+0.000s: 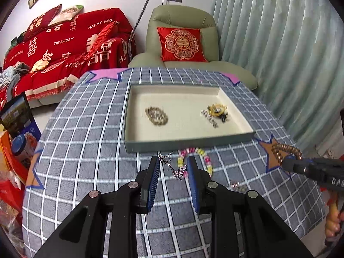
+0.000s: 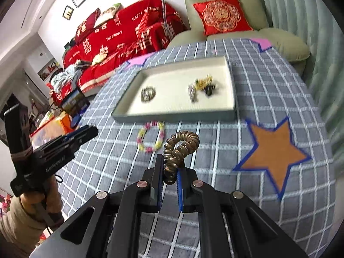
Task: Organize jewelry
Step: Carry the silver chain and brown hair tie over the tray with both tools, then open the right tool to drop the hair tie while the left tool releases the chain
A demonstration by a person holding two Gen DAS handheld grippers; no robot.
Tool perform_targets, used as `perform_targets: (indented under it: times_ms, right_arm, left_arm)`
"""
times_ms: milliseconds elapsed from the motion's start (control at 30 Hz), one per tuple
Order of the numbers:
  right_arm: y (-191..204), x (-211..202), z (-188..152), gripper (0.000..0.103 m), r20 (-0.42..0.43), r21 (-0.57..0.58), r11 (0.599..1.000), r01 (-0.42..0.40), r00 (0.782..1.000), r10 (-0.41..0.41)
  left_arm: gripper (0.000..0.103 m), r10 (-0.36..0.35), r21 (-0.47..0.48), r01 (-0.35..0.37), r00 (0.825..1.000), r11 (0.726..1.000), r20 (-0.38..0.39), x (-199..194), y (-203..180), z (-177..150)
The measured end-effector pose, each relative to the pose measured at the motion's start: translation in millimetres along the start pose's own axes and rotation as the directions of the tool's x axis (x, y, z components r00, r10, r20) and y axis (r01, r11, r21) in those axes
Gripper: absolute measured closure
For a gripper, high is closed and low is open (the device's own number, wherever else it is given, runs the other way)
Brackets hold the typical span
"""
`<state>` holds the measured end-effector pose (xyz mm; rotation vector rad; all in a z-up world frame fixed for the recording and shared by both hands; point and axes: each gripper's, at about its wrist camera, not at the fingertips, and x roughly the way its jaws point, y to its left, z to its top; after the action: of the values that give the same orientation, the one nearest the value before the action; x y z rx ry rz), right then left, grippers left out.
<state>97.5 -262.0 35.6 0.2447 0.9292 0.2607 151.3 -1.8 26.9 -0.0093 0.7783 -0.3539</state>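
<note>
A shallow grey-green tray (image 1: 187, 144) (image 2: 172, 116) with a cream inside lies on the checked tablecloth. It holds a dull metal chain (image 1: 156, 116) (image 2: 148, 94), a silver piece (image 1: 209, 118) and a yellow and black cluster (image 1: 217, 109) (image 2: 204, 83). My left gripper (image 1: 173, 161) is open above a silver sparkly chain (image 1: 172, 167), next to a pink and yellow bead bracelet (image 1: 204, 159) (image 2: 151, 137). My right gripper (image 2: 169, 167) is shut on a bronze coiled bracelet (image 2: 180, 148) (image 1: 286, 150) and holds it above the cloth.
An orange star patch (image 2: 273, 154) lies on the cloth to the right. A small metal piece (image 1: 237, 187) lies near the left gripper's right finger. A green armchair (image 1: 182, 19) and a red sofa (image 1: 64, 47) stand behind the table. Boxes (image 1: 17, 129) stand at the left.
</note>
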Motion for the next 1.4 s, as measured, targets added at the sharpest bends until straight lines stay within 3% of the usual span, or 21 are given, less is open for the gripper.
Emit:
perform_targets:
  times_ms: [300, 633, 1000, 1400]
  right_arm:
    - [-7, 4, 59, 0.091, 0.038, -0.035, 0.999, 0.002, 0.999, 0.0]
    - [-13, 51, 130, 0.091, 0.034, -0.034, 0.999, -0.042, 0.998, 0.043]
    - [-26, 148, 137, 0.092, -0.057, -0.034, 0.999, -0.026, 0.998, 0.024]
    - [-33, 186, 143, 0.091, -0.097, -0.025, 1.0, -0.006, 0.995, 0.003]
  left_arm:
    - [0.067, 0.022, 0.025, -0.023, 0.999, 0.999, 0.035, 11, -4, 45]
    - [0.067, 0.072, -0.012, -0.072, 0.997, 0.997, 0.008, 71, 3, 84]
    - [0.067, 0.159, 0.03, -0.157, 0.985, 0.987, -0.073, 144, 6, 76]
    - [0.067, 0.189, 0.096, -0.18, 0.978, 0.979, -0.084, 164, -6, 71]
